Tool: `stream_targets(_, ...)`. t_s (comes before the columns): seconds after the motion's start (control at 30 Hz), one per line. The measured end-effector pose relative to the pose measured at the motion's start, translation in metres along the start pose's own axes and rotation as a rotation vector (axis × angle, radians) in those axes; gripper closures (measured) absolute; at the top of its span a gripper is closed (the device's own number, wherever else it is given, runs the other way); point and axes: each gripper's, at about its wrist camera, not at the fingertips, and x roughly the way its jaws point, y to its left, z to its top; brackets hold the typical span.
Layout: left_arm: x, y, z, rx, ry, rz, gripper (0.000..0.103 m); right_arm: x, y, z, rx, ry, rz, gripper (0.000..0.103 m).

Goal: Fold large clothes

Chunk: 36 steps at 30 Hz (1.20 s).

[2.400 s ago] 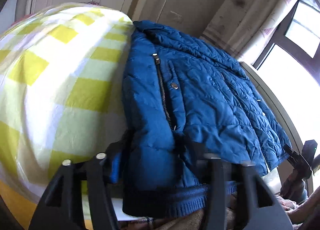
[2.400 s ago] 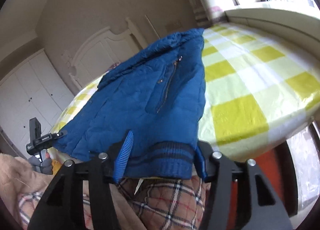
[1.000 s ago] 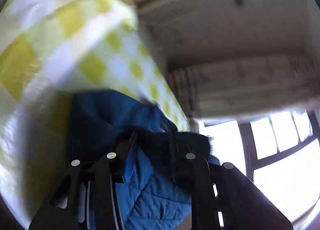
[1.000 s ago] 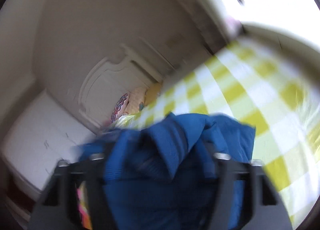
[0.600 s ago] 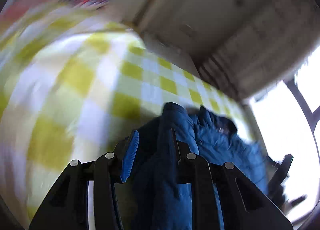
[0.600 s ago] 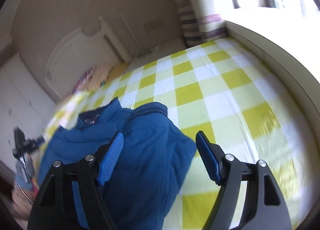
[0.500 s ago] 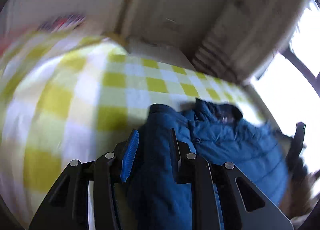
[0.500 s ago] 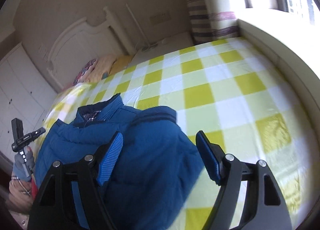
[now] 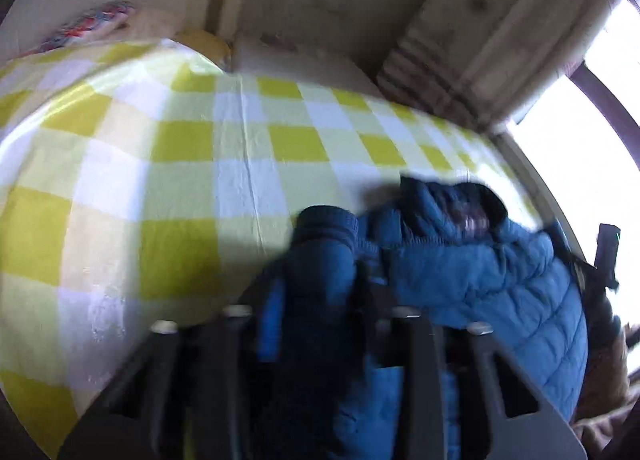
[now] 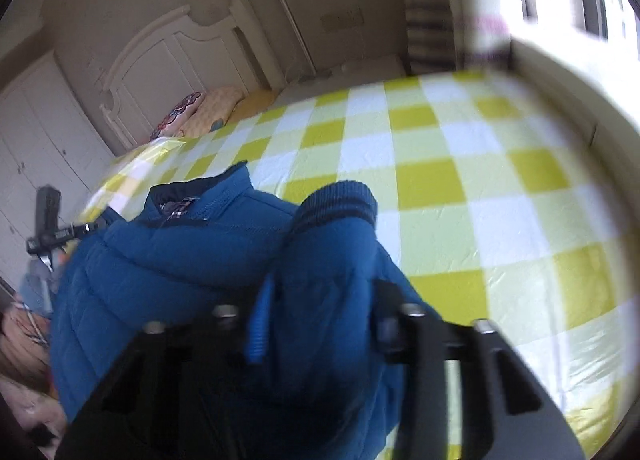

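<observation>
Blue jacket (image 10: 168, 268) is gripped at its ribbed hem by right claw (image 10: 320, 324) and left claw (image 9: 320, 320); collar lies ahead of both.

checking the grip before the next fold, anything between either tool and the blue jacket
Nothing visible. The blue jacket lies on the checked bedspread, and its padded fabric fills the gap of both the left tool and the right tool.

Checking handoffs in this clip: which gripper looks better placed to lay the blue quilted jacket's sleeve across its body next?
Probably the right gripper: its view shows a ribbed-cuffed sleeve between its fingers, beside the blue quilted jacket on the yellow checked bedsheet. The left gripper is similarly shut on another sleeve, so the difference is slight.
</observation>
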Motion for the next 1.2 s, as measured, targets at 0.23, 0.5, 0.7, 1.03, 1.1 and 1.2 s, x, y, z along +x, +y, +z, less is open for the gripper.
stream_targets(0.23, -0.101, -0.046, 0.008, 0.059, -0.254, 0.021, 0.086, -0.083, 0.060, 0.034, -0.150, -0.215, -0.017, 0.091)
stream_targets(0.5, 0.022, -0.002, 0.041, 0.012, -0.019, 0.246, 0.082, 0.060, 0.020, 0.076, -0.074, 0.073, -0.140, 0.084)
stream_targets(0.7, 0.035, 0.020, 0.022, -0.057, -0.021, 0.240, 0.069, 0.083, -0.004, 0.051, 0.017, 0.092, -0.102, 0.073)
stream_targets(1.03, 0.031, 0.040, 0.024, -0.180, -0.012, 0.269, 0.031, 0.085, -0.025, 0.052, 0.124, 0.118, -0.082, 0.035)
stream_targets(1.1, -0.005, 0.052, 0.019, -0.275, -0.092, 0.219, 0.031, 0.062, -0.021, 0.051, 0.129, 0.096, -0.087, 0.035)
stream_targets(1.2, -0.076, 0.051, -0.005, -0.322, -0.249, 0.150, 0.024, -0.004, -0.003, 0.036, 0.082, -0.016, 0.004, 0.029)
